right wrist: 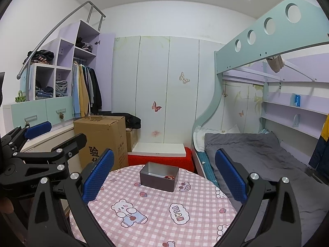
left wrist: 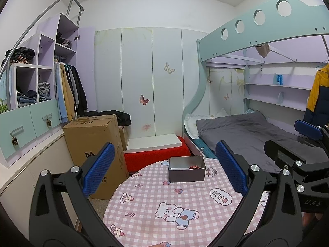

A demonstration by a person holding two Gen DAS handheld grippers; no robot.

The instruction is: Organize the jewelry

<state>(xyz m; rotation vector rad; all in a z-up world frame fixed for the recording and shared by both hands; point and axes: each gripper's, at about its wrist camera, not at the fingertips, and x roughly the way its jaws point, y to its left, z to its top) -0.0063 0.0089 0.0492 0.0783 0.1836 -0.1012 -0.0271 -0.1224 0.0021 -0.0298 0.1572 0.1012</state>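
Main worry from here, I'd say, is knocking the tin (left wrist: 186,168) around: it's a small open metal box sitting toward the far edge of the round table (left wrist: 156,224), and it looks light, so a gripper going in at an angle could probably shove it or tip it over the far edge. The jewelry (left wrist: 195,167) looks like a little reddish tangle in the tin's right-hand corner, too small to tell what pieces it is. Beads or chain would likely snag or slip off wide flat pads, and anything dropped on that busy pink checked cloth with bears and mushrooms would be a pain to spot. Both grippers are held back over the near edge, well apart from the tin: left gripper (left wrist: 164,168) has its blue fingers spread wide with nothing between them, right gripper (right wrist: 164,175) same deal, spread wide and empty. Room's a cramped kids' bedroom: cardboard box (left wrist: 96,144) just beside the table's left edge, red bench (right wrist: 160,160) behind it, bunk bed (left wrist: 246,131) with grey bedding right, open wardrobe (right wrist: 84,86) of clothes left.
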